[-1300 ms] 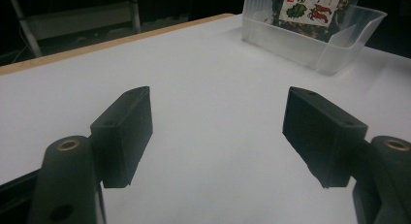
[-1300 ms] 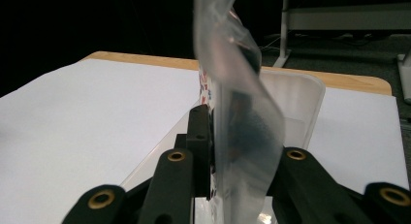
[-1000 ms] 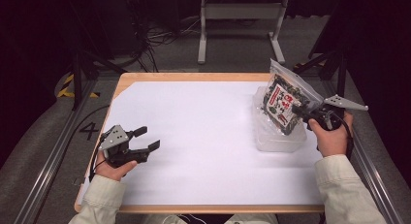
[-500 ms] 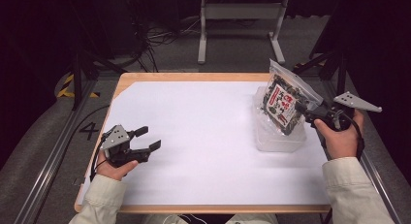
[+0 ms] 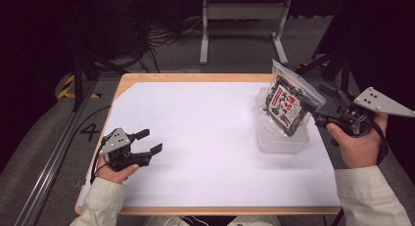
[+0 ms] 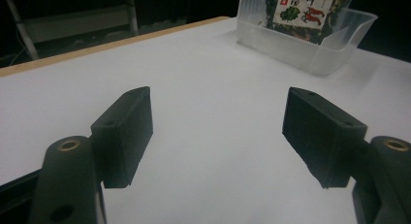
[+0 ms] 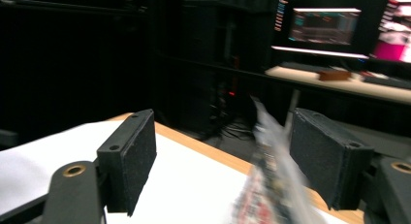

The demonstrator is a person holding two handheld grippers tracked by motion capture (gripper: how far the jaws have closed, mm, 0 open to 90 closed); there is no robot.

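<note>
A snack bag (image 5: 286, 106) with a dark, red and white print stands tilted in a clear plastic container (image 5: 281, 140) at the table's right side. My right gripper (image 5: 317, 98) hovers just right of the bag's top, held in a hand. Its jaws have just been opening and stand wide. In the right gripper view the blurred bag (image 7: 271, 185) lies between the jaws of the right gripper (image 7: 223, 161), near the right pad, and is not pinched. My left gripper (image 5: 150, 141) rests open and empty at the front left. Ahead of the left gripper (image 6: 218, 132) are the container (image 6: 310, 44) and bag (image 6: 310, 10).
A white sheet (image 5: 205, 138) covers the wooden table (image 5: 195, 78). A metal stand (image 5: 242, 25) and cables lie on the floor beyond it. An aluminium rail (image 5: 54, 162) runs along the left. Lit monitors (image 7: 324, 27) stand on a far desk.
The right gripper has let go of the bag's top, opened wide, and risen up and to the right. The bag stays leaning in the container. The left gripper has not moved.
</note>
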